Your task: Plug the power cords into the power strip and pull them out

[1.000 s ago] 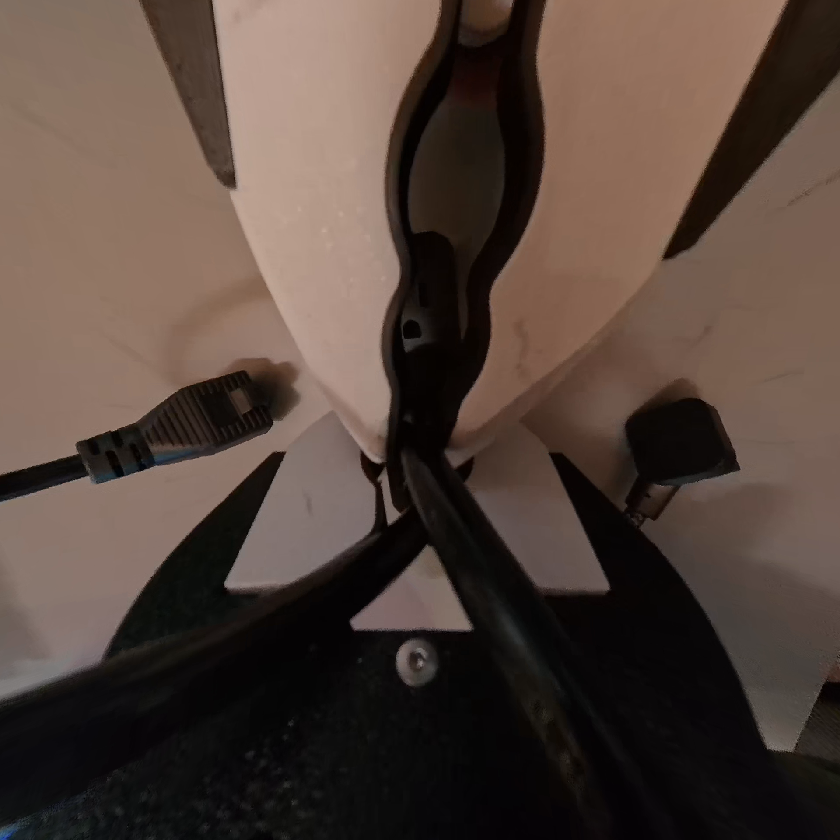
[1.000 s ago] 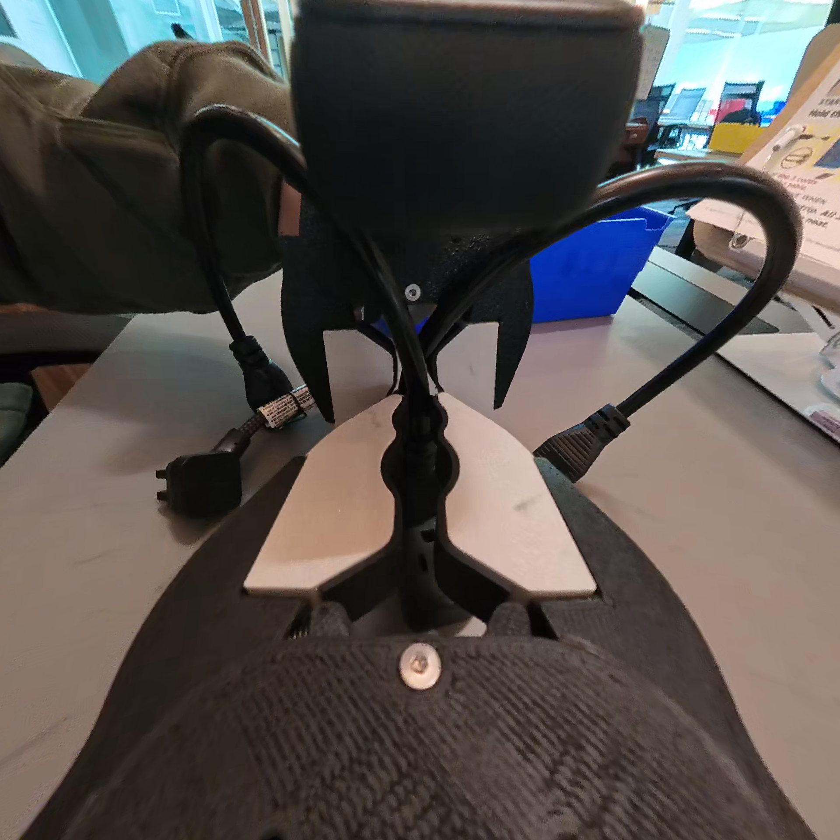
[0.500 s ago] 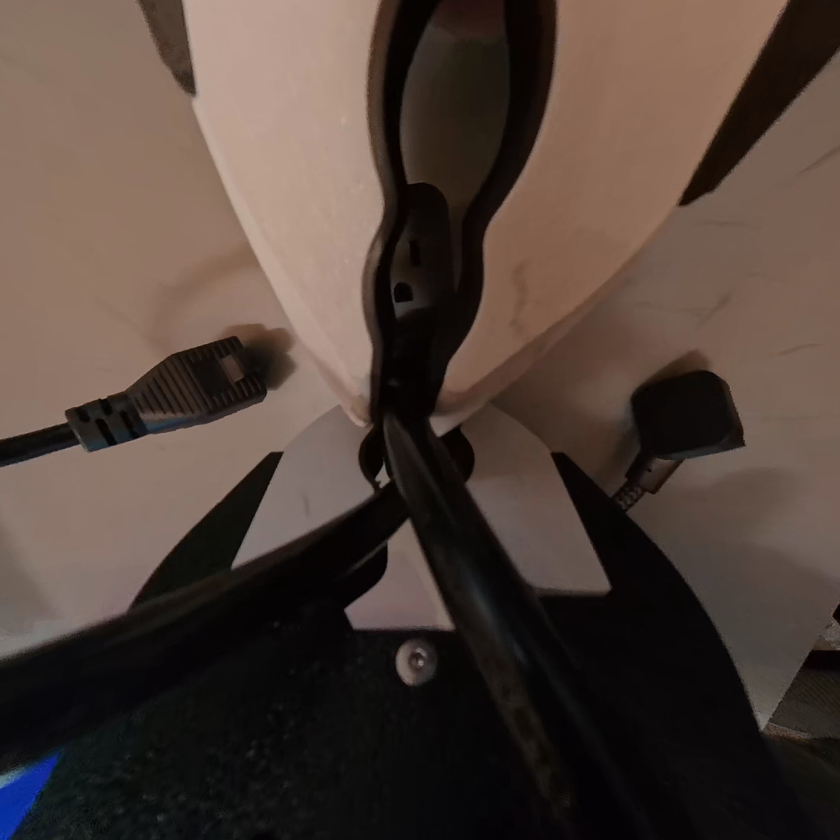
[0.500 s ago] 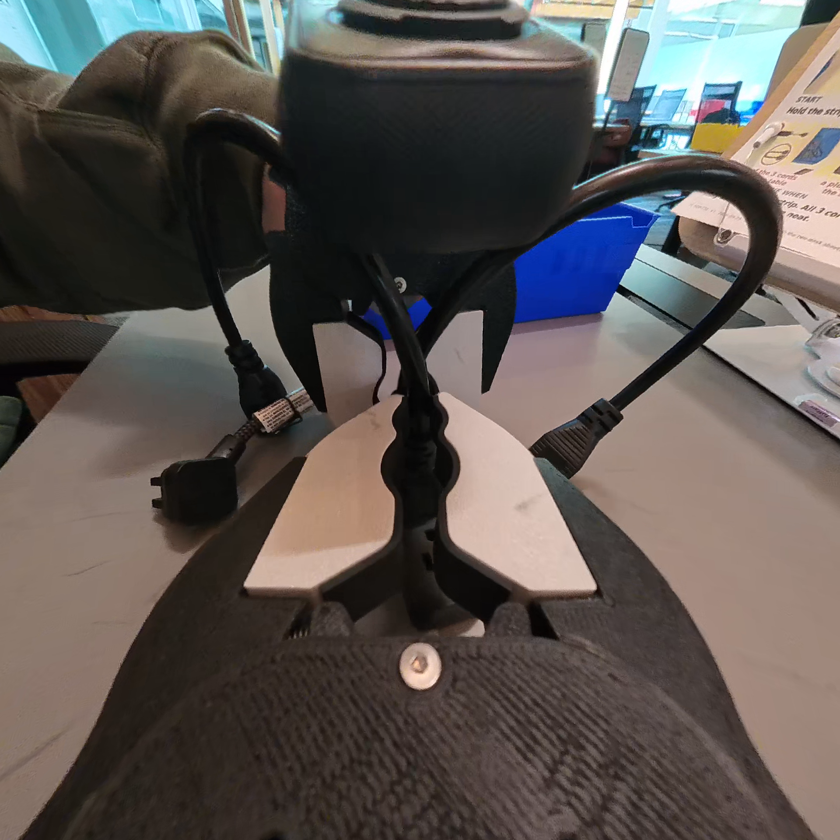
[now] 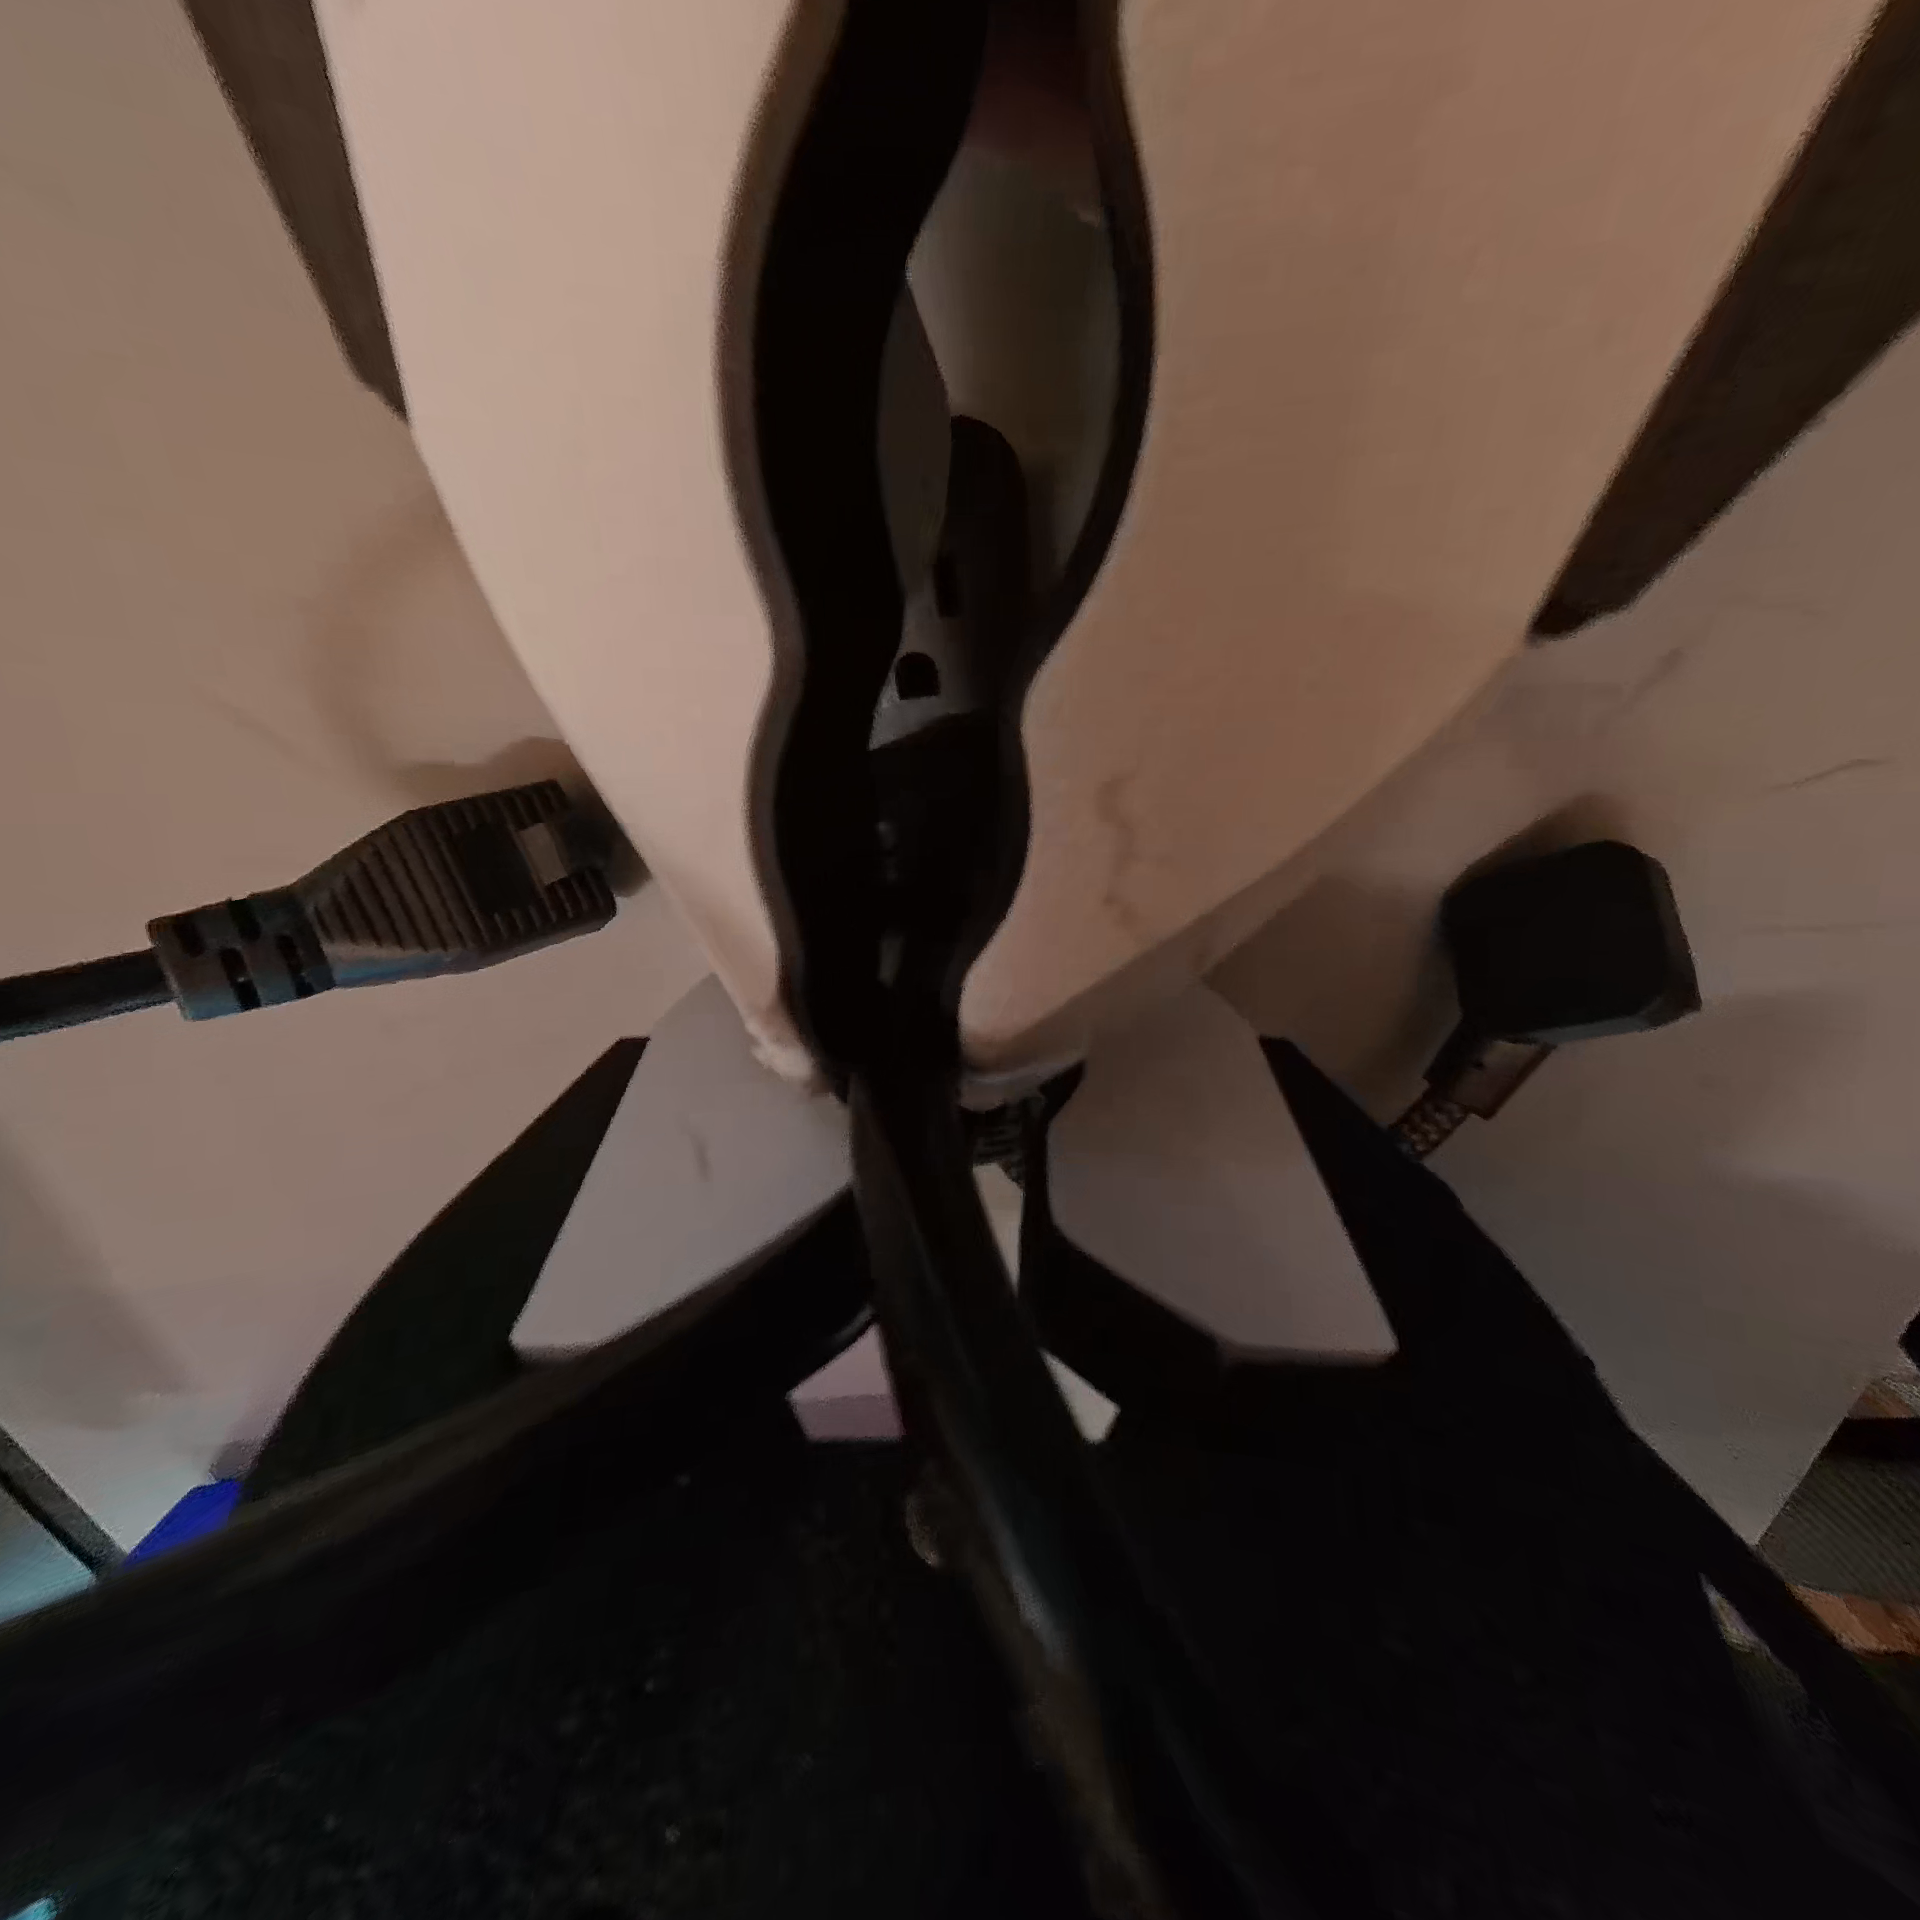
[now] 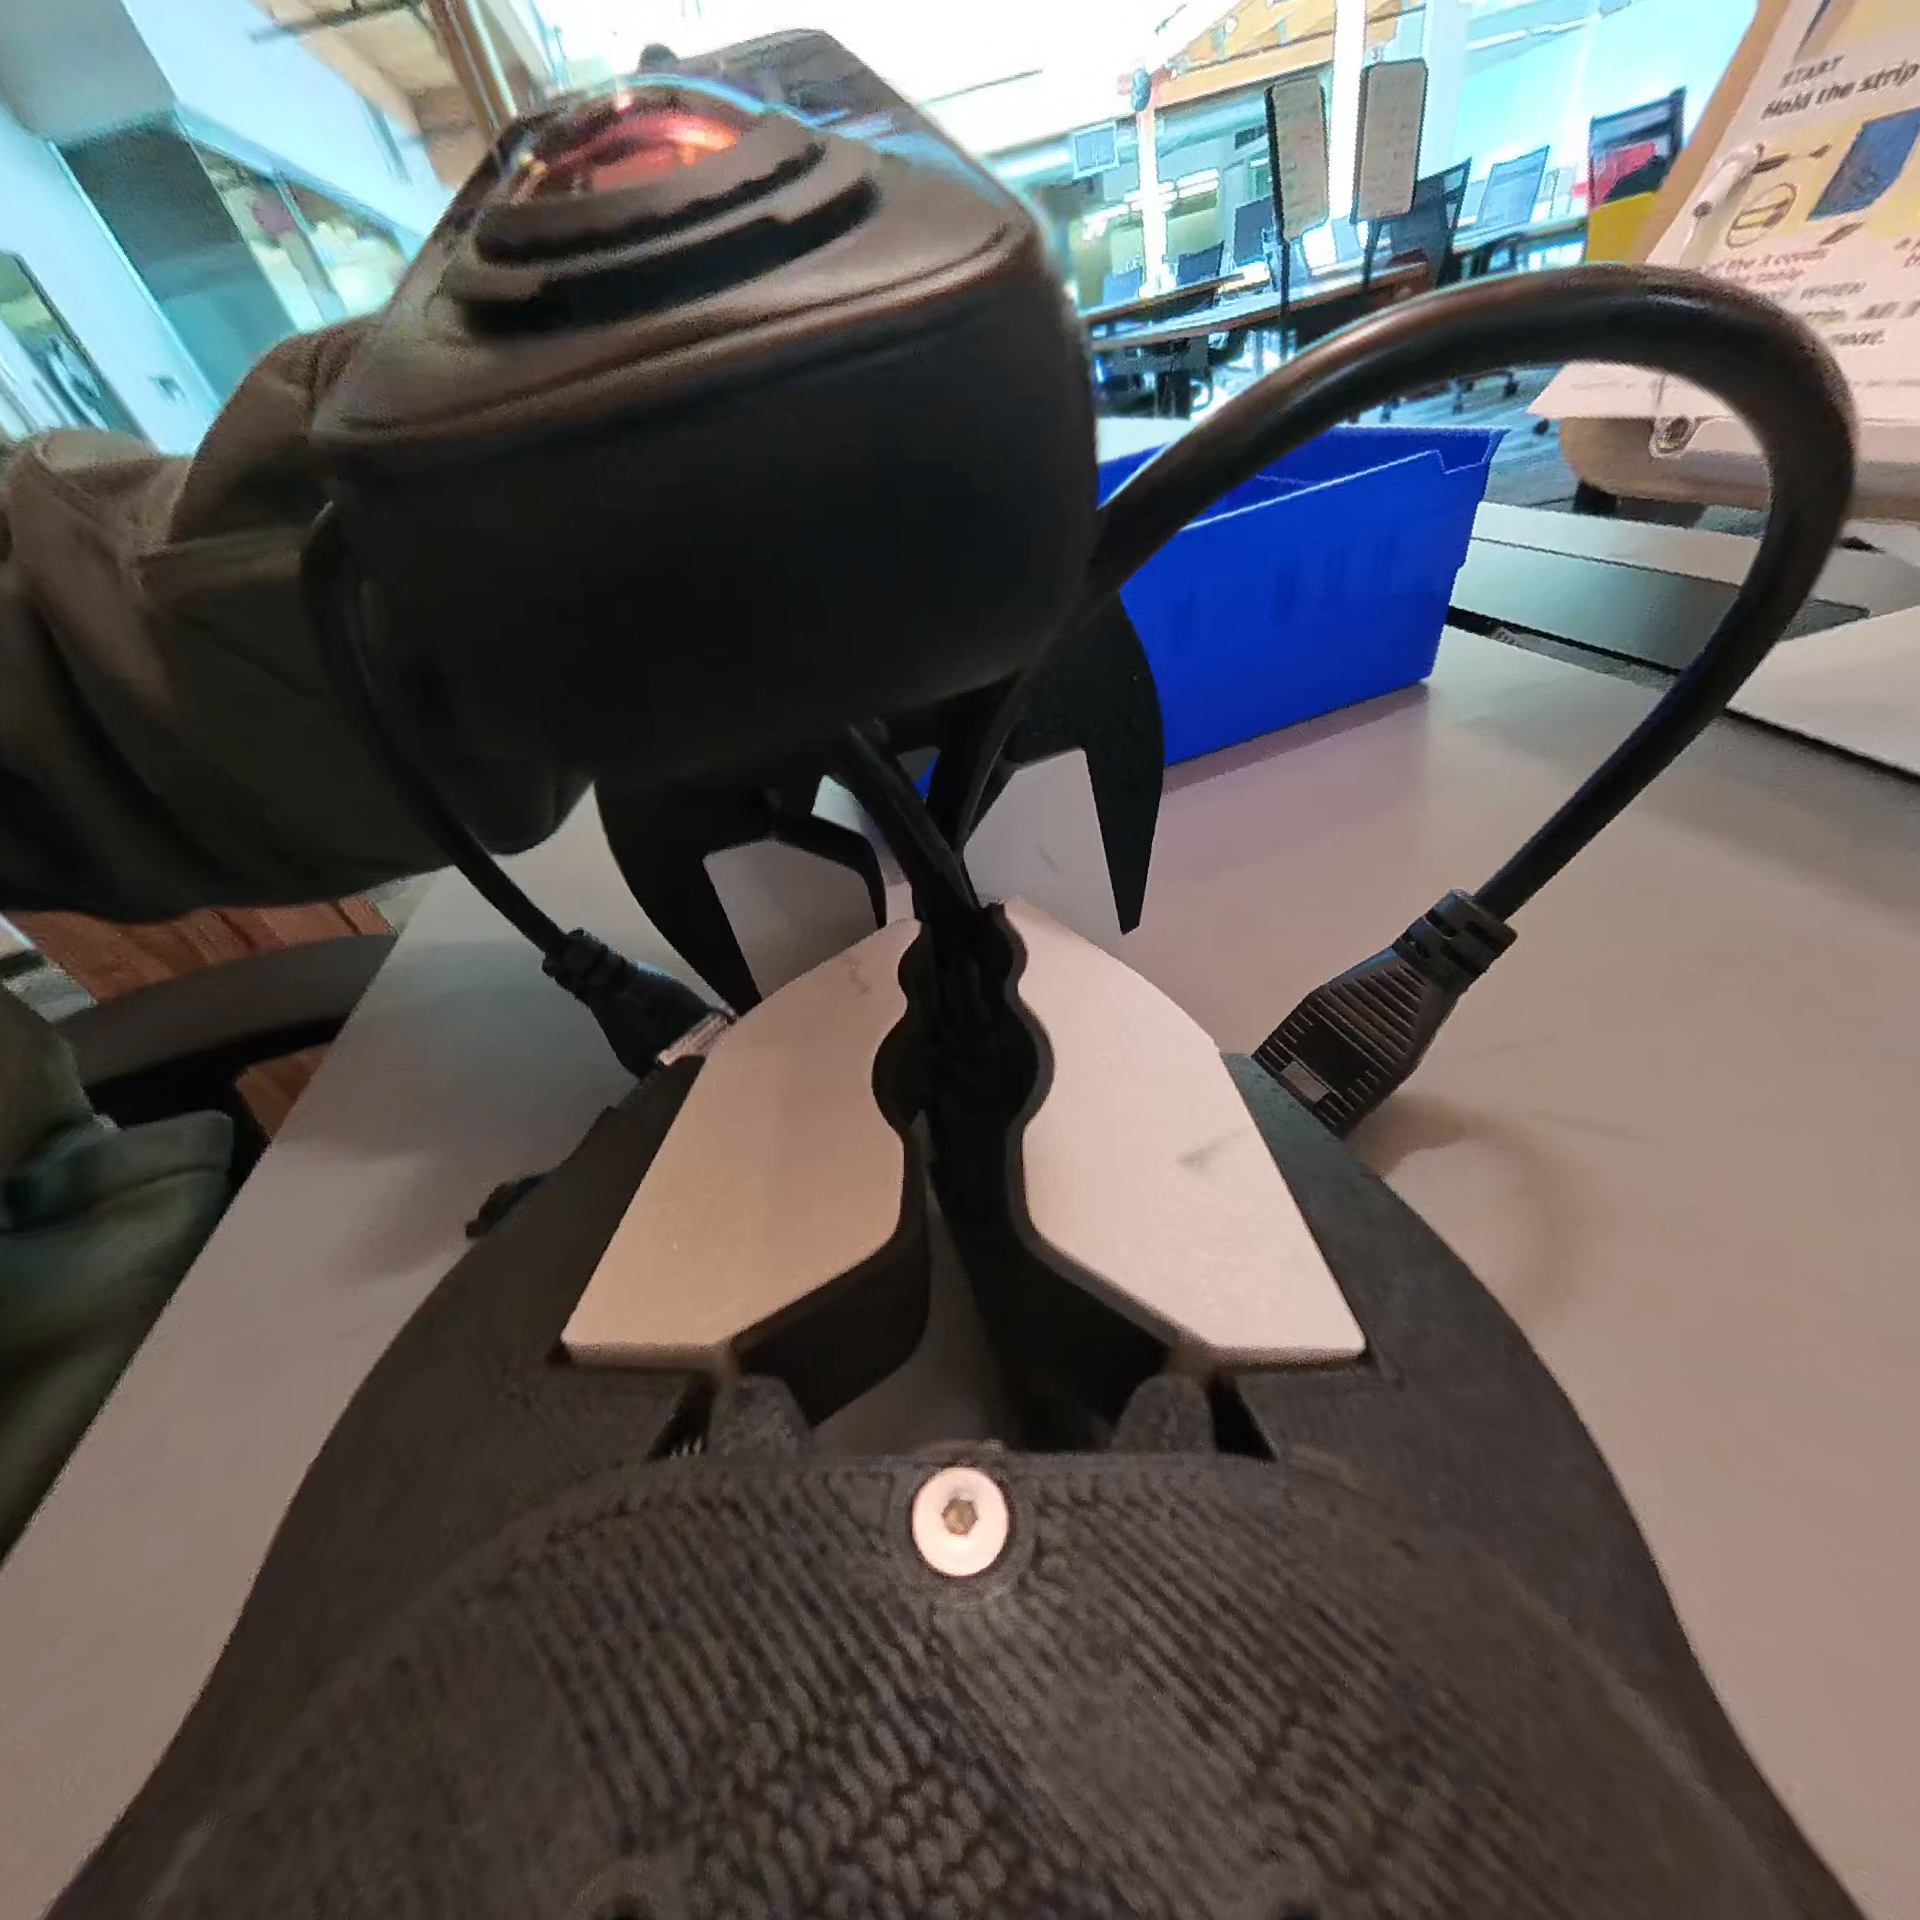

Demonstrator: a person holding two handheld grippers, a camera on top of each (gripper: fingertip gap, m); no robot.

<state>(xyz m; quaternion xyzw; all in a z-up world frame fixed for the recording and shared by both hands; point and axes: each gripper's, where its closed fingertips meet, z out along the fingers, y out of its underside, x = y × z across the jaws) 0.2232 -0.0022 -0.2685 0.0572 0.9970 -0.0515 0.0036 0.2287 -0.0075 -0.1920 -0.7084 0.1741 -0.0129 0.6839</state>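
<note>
Gripping a black power cord [image 6: 961, 997], the right gripper [image 6: 961, 1023] has its jaws clamped; the left gripper [image 5: 914, 1081] pinches the same cord above the table [image 6: 1558, 987]. Stiff, springy cable: best held by its moulded plug.

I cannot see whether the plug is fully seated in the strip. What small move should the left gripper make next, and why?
Probably a short, straight push of the left gripper toward the power strip. It is shut on a black cord just where the cord meets the strip, and the joint itself is hidden. The right gripper clamps the strip, so it should stay steady.
</note>
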